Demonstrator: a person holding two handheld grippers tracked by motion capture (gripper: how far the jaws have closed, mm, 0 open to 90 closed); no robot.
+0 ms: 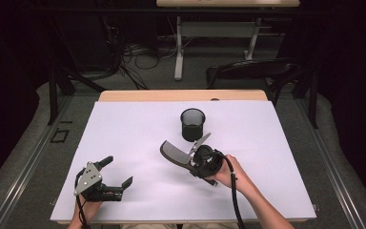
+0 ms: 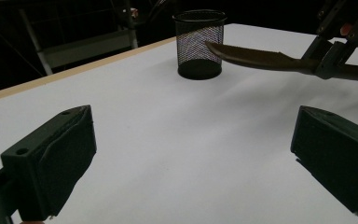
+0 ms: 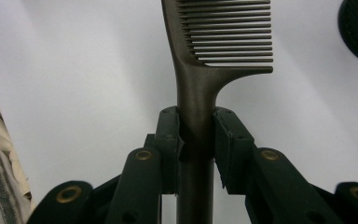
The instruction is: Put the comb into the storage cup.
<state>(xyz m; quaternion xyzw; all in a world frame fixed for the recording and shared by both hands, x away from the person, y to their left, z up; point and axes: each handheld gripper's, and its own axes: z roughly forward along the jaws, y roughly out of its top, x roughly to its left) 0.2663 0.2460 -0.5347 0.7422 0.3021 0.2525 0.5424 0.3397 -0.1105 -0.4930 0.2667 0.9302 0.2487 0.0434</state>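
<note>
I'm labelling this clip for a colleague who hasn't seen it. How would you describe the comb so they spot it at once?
Start at the white table top, then find the black mesh cup near its middle. Just in front of the cup, the right gripper clamps a dark comb by its handle, held above the table. Its row of fine teeth and curved handle set it apart.

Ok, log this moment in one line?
right tongs: shut on comb handle | comb: lifted beside mesh cup | left tongs: open, empty
</note>
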